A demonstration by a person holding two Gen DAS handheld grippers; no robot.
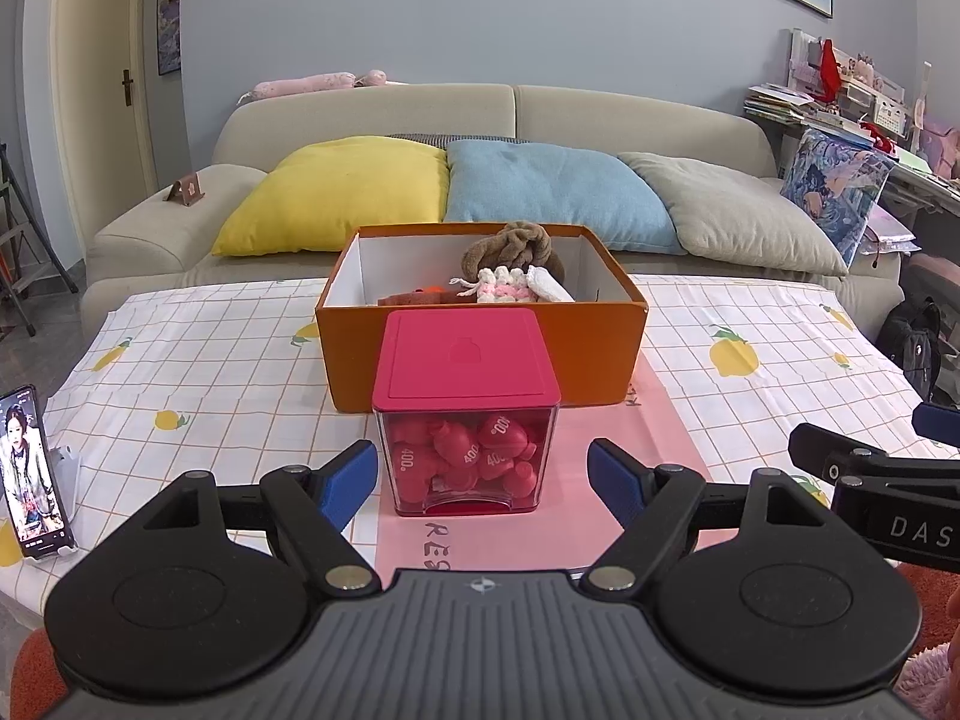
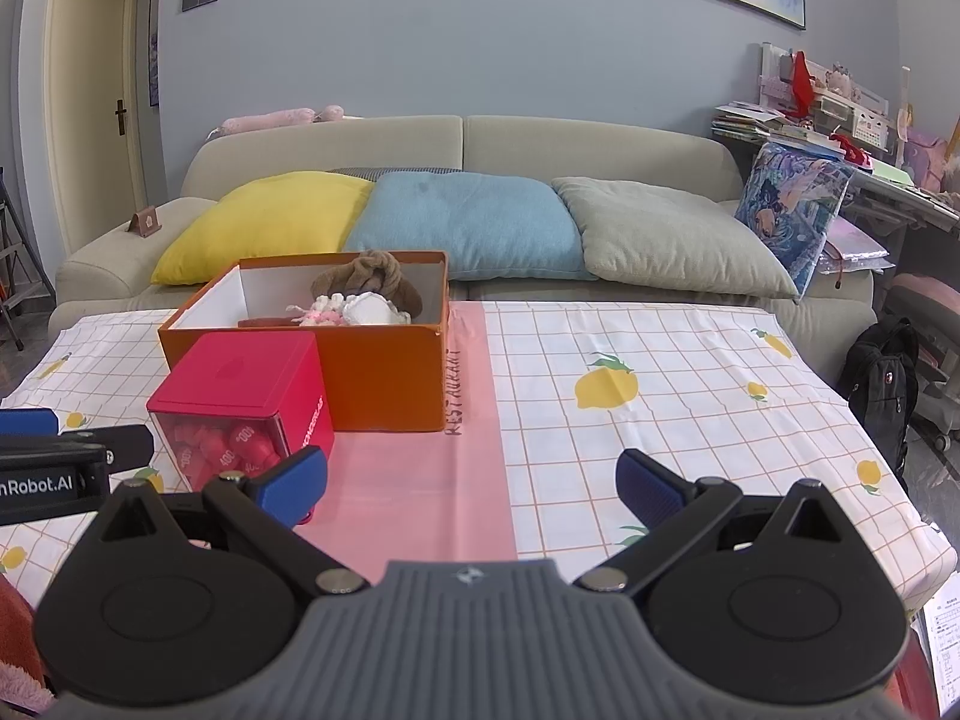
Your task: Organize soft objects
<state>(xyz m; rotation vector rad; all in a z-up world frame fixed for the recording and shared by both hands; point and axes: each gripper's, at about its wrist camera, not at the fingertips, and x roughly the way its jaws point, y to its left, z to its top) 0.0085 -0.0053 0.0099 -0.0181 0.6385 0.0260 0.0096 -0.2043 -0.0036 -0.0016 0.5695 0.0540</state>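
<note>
On the lemon-print tablecloth (image 2: pixel 660 360) in front of you, the orange box (image 1: pixel 480 354) already holds the soft things: a brown knotted plush (image 1: pixel 510 246), a pink-and-white crocheted piece (image 1: pixel 504 285) and a white pouch (image 1: pixel 549 288), all bunched toward its right half. Your left gripper (image 1: pixel 483 477) has its jaws spread wide, empty, straddling the red-lidded clear container (image 1: pixel 467 414) without touching it; your right gripper (image 2: pixel 471 483) is equally wide and empty over the pink strip (image 2: pixel 414 480). No loose soft item shows on the cloth, so the step is probably finding the next 1 or tidying inside. Lift over the container before reaching the box, and pinch fabric mid-body.
</note>
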